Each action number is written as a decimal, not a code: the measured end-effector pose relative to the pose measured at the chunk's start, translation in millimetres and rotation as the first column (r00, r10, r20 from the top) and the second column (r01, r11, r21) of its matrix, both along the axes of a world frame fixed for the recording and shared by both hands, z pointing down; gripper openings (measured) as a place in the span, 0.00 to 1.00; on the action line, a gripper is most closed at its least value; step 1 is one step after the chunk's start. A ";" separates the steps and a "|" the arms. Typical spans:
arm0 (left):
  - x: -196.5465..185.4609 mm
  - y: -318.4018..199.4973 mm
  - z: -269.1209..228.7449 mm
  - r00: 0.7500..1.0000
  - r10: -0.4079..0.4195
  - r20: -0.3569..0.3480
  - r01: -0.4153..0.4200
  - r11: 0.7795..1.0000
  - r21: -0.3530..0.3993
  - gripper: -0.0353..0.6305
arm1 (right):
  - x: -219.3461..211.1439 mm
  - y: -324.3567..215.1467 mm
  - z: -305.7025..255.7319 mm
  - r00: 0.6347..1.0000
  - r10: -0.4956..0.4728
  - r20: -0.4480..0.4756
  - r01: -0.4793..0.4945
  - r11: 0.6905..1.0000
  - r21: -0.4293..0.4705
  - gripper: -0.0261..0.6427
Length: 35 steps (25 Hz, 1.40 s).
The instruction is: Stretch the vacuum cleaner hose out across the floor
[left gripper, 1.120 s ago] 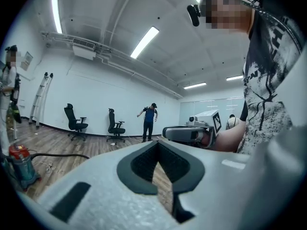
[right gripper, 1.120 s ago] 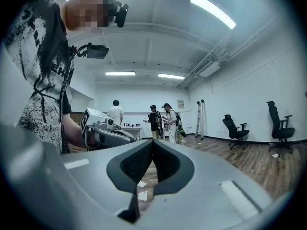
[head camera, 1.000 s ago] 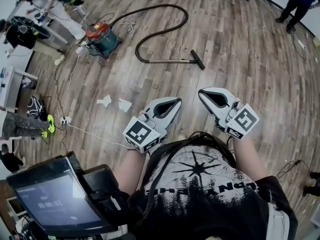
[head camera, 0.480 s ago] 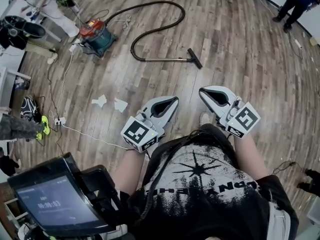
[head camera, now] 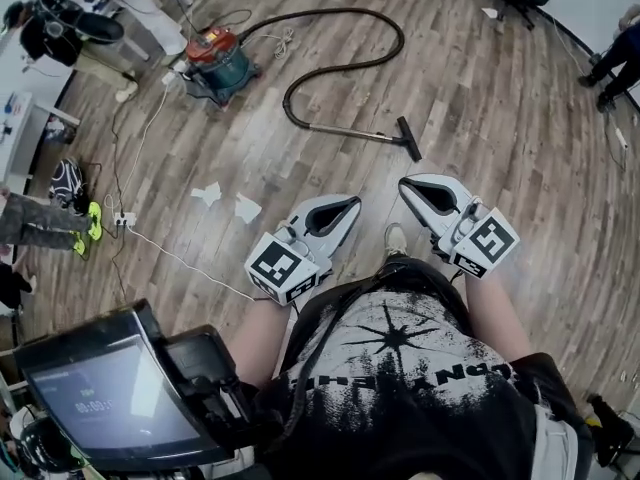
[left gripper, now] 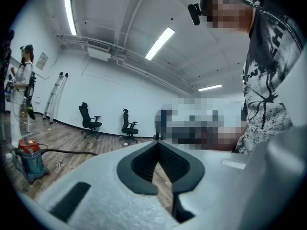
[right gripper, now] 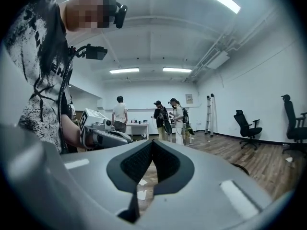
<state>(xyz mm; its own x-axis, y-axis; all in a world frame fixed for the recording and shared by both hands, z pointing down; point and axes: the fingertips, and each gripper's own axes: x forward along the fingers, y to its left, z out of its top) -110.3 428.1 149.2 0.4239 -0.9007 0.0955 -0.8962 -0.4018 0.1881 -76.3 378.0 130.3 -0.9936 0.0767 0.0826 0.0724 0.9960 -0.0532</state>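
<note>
- My left gripper (head camera: 352, 202) is held near my body, aimed at the far floor. In the left gripper view its jaws are closed tip to tip with nothing between them.
- My right gripper (head camera: 408, 185) sits just right of it, apart from it, jaws likewise pressed together and empty.
- The vacuum cleaner hose (head camera: 350, 10) lies on the wooden floor (head camera: 480, 98) well beyond both grippers. It runs from the canister (head camera: 218, 53) at far left, arcs right, then loops back towards me.
- The loop ends in a straight wand (head camera: 345, 128) and a black floor head (head camera: 408, 140), the nearest part to the grippers. Neither gripper touches it.
- In the left gripper view I see the canister (left gripper: 29, 157) at the left edge with the hose (left gripper: 72, 152) trailing right.
- Two scraps of paper (head camera: 208, 196) lie on the floor to the left of the left gripper.
- A white cable and power strip (head camera: 125, 221) lie further left.
</note>
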 end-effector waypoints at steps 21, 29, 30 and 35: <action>12.6 -196.1 -16.0 0.982 -0.175 0.078 0.176 0.984 -0.012 0.06 | 8.6 -183.6 -1.5 0.978 -0.197 0.064 0.199 0.980 -0.031 0.05; 8.3 -227.9 -7.4 0.976 -0.204 0.081 0.207 0.978 -0.032 0.06 | 4.7 -216.9 12.1 0.974 -0.220 0.061 0.224 0.973 -0.060 0.05; 7.1 -231.0 -7.2 0.975 -0.206 0.082 0.209 0.977 -0.031 0.06 | 4.2 -220.4 12.7 0.973 -0.221 0.061 0.225 0.973 -0.061 0.05; -0.7 -247.1 -6.8 0.974 -0.215 0.074 0.217 0.976 -0.023 0.06 | -3.5 -234.0 11.1 0.970 -0.236 0.065 0.240 0.969 -0.062 0.05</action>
